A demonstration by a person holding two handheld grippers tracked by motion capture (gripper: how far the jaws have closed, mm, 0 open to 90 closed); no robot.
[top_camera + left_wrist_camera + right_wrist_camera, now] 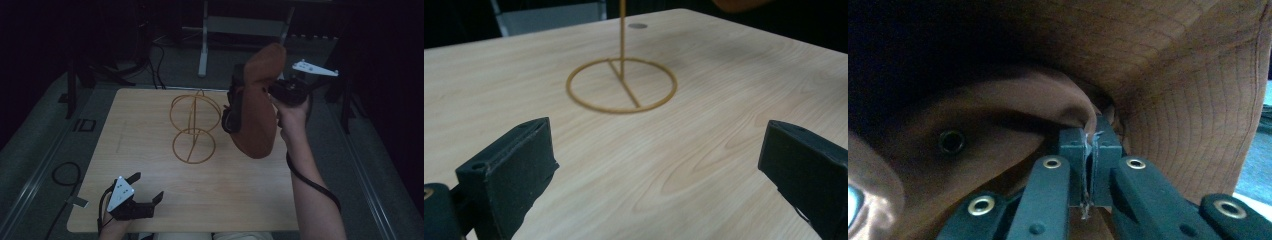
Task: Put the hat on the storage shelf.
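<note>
A brown bucket hat (257, 110) hangs in the air over the table's right side, held up by my right gripper (280, 90). In the right gripper view the jaws are pressed together on the hat's brim (1091, 131), and its stitched inside (1178, 90) spreads out behind. A gold wire hat stand (194, 125) rises from a ring base (622, 85) in the middle of the table, just left of the hat. My left gripper (148, 188) rests low at the table's front left, jaws wide apart around bare wood.
The light wooden table (150, 165) has open surface around the stand. Beyond its far edge stands a white metal frame leg (203, 50) on grey floor. A black cable (65, 172) loops on the floor at the left.
</note>
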